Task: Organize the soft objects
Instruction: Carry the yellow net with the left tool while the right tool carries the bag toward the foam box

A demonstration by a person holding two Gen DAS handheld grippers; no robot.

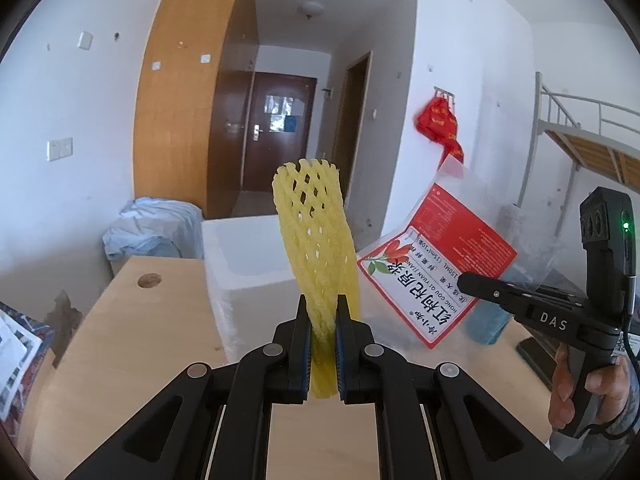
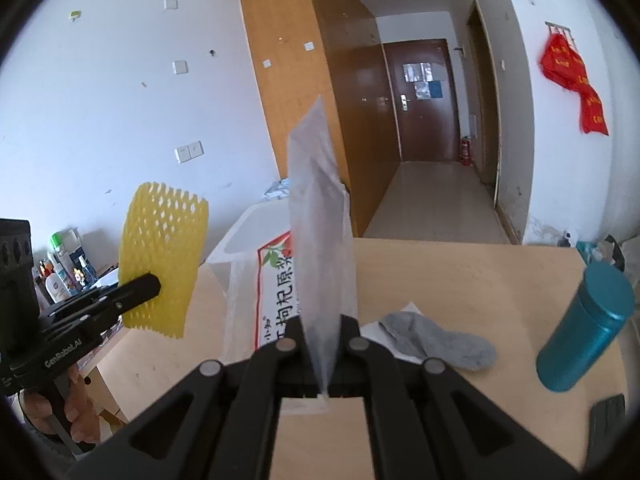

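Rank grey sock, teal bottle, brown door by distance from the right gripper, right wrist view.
From the right gripper:
1. Grey sock, on the table just right of the fingers.
2. Teal bottle, farther right on the table.
3. Brown door, end of the hallway.

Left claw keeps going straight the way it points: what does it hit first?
Likely the white foam box, which sits behind the yellow net the left claw holds. Depth is unclear; it might pass above.
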